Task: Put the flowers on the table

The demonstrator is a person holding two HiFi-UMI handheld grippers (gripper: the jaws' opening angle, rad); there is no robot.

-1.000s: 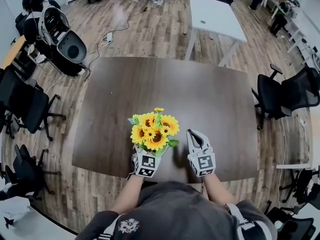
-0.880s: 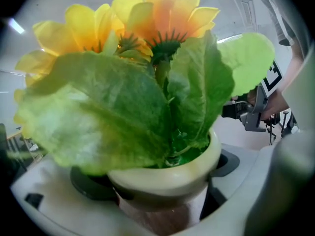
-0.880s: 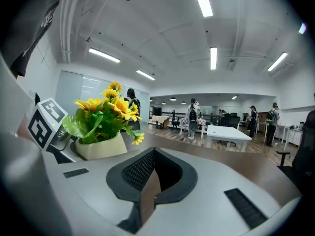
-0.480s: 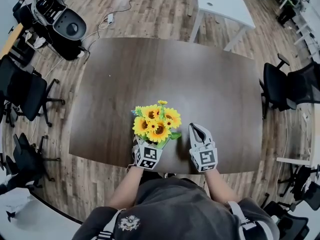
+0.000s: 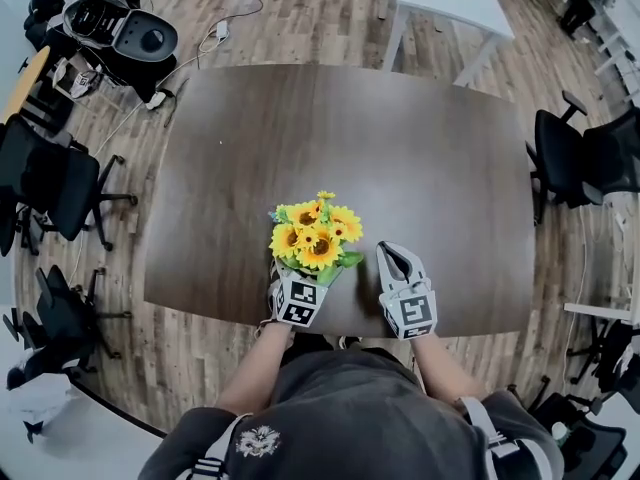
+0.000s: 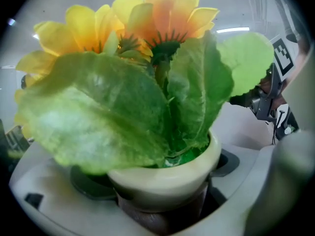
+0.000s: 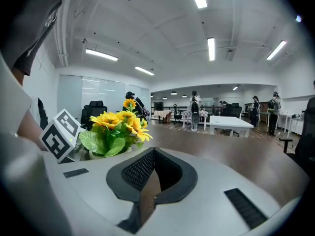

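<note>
Your left gripper [image 5: 298,286] is clamped on the pot [image 6: 167,173] of the flowers [image 5: 315,240]. The pot is upright, long axis vertical, blooms pointing up, at the table's [image 5: 400,148] near edge. Your right gripper [image 5: 394,254], just beside, has its jaws together on nothing.

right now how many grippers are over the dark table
2. The left gripper holds the sunflower pot at the dark table's near edge. The right gripper is beside it, shut and empty.

1 pot of flowers [image 5: 313,245]; 2 grippers (left gripper [image 6: 163,206], right gripper [image 5: 393,257]); 2 tables (dark table [image 5: 400,138], white table [image 5: 450,3]).
</note>
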